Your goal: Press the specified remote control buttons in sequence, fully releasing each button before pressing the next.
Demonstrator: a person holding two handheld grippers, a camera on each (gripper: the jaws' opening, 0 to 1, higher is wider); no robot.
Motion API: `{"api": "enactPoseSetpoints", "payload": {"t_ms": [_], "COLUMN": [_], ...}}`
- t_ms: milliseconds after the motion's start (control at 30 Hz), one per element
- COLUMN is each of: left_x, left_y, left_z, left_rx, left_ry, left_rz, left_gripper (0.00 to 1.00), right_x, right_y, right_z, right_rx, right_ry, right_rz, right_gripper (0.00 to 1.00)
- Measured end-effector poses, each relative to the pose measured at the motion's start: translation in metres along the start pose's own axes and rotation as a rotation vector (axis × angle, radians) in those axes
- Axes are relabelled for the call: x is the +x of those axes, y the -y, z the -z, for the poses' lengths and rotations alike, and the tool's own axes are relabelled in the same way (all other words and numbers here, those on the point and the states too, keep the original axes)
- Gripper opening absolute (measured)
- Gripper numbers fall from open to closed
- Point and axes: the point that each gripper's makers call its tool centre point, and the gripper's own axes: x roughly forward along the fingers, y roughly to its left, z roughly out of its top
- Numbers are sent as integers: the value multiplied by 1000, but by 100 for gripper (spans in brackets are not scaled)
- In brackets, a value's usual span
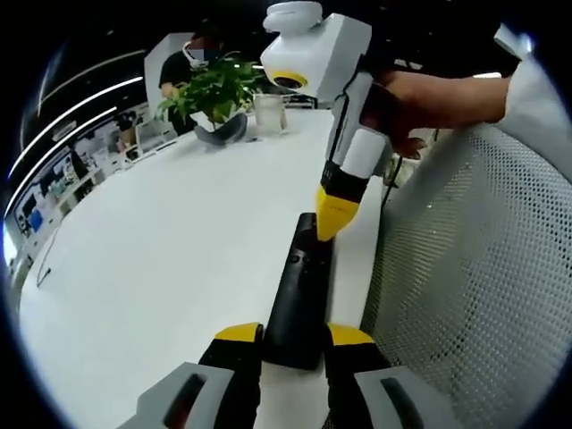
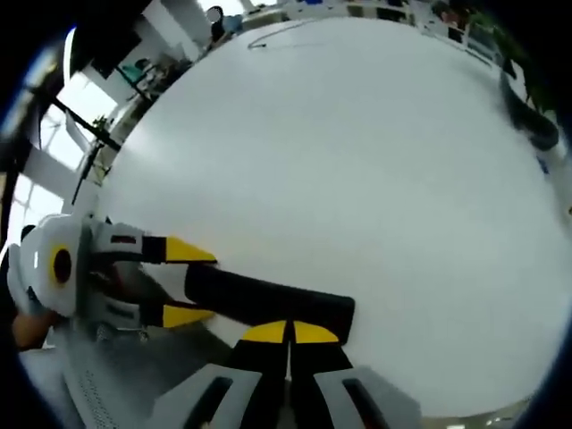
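Note:
A long black remote (image 1: 299, 286) lies on the white table (image 1: 179, 232) close to its right edge. My left gripper (image 1: 294, 334) is shut on the remote's near end, one yellow fingertip on each side. My right gripper (image 1: 332, 214), held by a hand, comes down from the upper right, its yellow tips closed together and resting on the remote's far end. In the right gripper view the right gripper (image 2: 291, 332) is shut, its tips on the remote (image 2: 268, 302). The left gripper (image 2: 188, 282) clamps the other end.
A potted plant (image 1: 214, 89) and a glass (image 1: 270, 113) stand at the table's far end, with a person behind them. A white mesh chair (image 1: 465, 268) sits just past the right edge. A thin cable (image 2: 286, 36) lies far across the table (image 2: 357, 161).

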Motion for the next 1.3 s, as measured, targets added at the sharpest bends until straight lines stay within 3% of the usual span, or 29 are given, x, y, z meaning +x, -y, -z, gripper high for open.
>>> {"api": "enactPoseSetpoints", "payload": {"t_ms": [100, 367, 767, 900, 1300], "left_x": [-2, -3, -3, -3, -3], "left_y": [0, 1, 1, 1, 0], "left_z": [2, 5, 4, 4, 4], "left_rx": [-1, -3, 21, 17, -8], "left_ry": [2, 9, 11, 10, 12], "left_rz": [8, 32, 45, 46, 46], "left_gripper": [26, 25, 24, 24, 25], "right_x": [1, -3, 5, 6, 7], "right_y": [-3, -14, -10, -9, -8], "right_z": [-2, -16, -16, -14, -15], "right_rx": [61, 68, 72, 33, 25], "right_ry": [0, 66, 43, 31, 14], "right_rz": [-28, -67, -42, -15, -10], "right_gripper": [0, 0, 0, 0, 0]}}
